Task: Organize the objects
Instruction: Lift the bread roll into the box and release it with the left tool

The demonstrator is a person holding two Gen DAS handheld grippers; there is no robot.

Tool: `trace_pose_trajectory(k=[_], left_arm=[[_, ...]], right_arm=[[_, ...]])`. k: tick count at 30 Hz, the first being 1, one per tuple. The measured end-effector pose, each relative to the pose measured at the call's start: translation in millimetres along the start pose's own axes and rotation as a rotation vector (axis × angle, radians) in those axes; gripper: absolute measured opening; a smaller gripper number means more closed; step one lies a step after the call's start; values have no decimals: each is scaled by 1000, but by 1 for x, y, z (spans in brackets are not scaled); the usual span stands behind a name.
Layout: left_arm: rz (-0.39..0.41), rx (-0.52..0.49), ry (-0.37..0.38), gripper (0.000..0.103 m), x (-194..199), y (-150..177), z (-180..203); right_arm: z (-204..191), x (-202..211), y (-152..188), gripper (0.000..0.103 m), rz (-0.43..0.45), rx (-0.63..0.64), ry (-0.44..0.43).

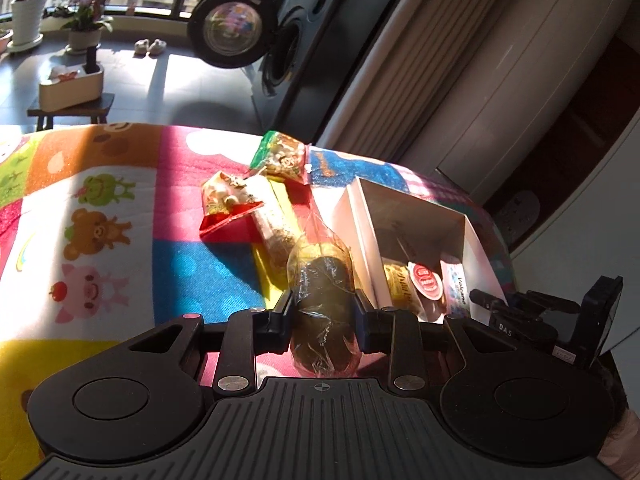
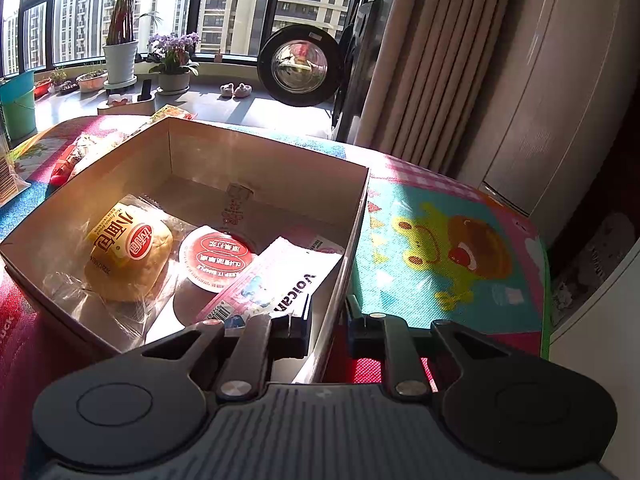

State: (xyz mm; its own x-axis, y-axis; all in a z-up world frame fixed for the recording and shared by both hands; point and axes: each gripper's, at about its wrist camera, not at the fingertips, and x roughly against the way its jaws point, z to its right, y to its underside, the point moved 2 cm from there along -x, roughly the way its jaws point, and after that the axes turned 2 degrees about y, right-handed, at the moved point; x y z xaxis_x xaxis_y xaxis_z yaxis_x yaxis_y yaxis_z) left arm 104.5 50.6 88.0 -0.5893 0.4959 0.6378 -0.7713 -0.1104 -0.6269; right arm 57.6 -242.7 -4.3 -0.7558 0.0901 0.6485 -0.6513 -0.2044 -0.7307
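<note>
While sunlight pours across the cartoon-print mat (image 1: 120,208), the left gripper (image 1: 323,312) has its two fingers pressed against either side of a dark brown pastry in clear wrap (image 1: 322,304), held just left of the cardboard box (image 1: 362,236) and above the mat. Over on the other side, the right gripper (image 2: 328,324) straddles the box's near right wall (image 2: 344,280), one finger inside the box and one outside, closed in on the cardboard between them. Inside the box lie a yellow-labelled bun in plastic (image 2: 128,252), a round red-lidded cup (image 2: 218,258) touching it, and a white packet with blue print (image 2: 280,284) leaning toward the right wall. Out on the mat, left of the box, a pale wrapped roll (image 1: 272,224) sits just beyond the held pastry, with a red-edged snack bag (image 1: 228,200) beside it and a green-topped snack bag (image 1: 282,156) farther back. Behind the table, a washing machine door (image 1: 230,28) hangs open, and potted plants (image 2: 120,36) line the window ledge.
</note>
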Motion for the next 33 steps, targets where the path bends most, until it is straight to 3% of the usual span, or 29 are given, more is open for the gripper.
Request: trace_pose_trajectory(k=[10, 16, 22, 33], left_arm=[[25, -6, 100, 33, -64, -40, 58], [44, -27, 110, 34, -102, -48, 93], [96, -238, -12, 34, -115, -38, 126], [129, -235, -31, 34, -101, -43, 100]], right_arm=[[1, 0, 0, 17, 4, -9, -4], [3, 1, 1, 18, 10, -13, -12], [4, 0, 0, 18, 11, -13, -12], [2, 0, 1, 18, 10, -11, -10]])
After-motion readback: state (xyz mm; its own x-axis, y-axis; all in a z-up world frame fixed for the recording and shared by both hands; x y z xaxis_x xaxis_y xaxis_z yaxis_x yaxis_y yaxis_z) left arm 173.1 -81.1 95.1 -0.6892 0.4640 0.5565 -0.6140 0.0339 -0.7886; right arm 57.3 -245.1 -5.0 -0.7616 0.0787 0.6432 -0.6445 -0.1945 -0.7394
